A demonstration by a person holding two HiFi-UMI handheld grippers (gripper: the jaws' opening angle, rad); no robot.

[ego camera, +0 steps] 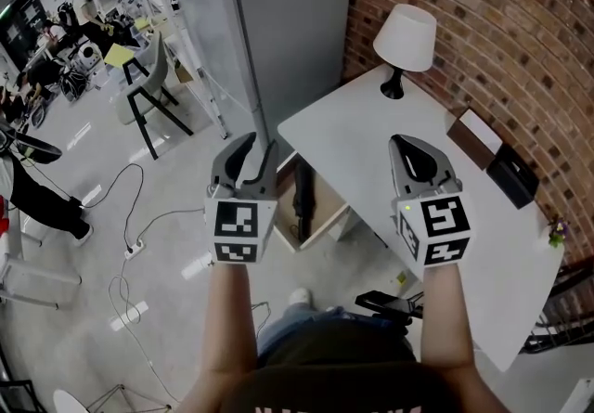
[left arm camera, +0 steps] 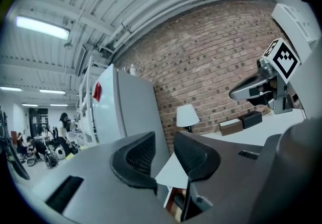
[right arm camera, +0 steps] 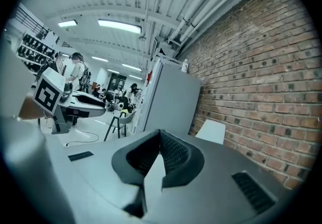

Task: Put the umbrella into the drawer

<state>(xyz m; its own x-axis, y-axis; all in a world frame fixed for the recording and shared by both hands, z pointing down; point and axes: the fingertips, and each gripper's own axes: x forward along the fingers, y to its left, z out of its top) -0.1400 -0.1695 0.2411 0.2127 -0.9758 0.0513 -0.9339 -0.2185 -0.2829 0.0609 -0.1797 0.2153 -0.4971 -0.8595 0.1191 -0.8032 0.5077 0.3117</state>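
Note:
A black folded umbrella (ego camera: 303, 198) lies in the open wooden drawer (ego camera: 320, 227) under the white table (ego camera: 362, 128). Both grippers are held up above it, level, neither touching anything. My left gripper (ego camera: 258, 144) is open, its jaws a short way apart with nothing between them; in the left gripper view (left arm camera: 165, 140) the drawer (left arm camera: 176, 203) shows through the gap. My right gripper (ego camera: 408, 140) hangs over the table's near part, and in the right gripper view (right arm camera: 160, 135) its pads meet at the tips with nothing held.
A white lamp (ego camera: 406, 40) stands at the table's far corner by the brick wall (ego camera: 483, 21). A brown box (ego camera: 475, 137) and a black box (ego camera: 513, 174) sit along the wall side. A tall grey cabinet (ego camera: 288, 21) stands behind the drawer. A chair (ego camera: 148, 91) and floor cables (ego camera: 130, 244) lie to the left.

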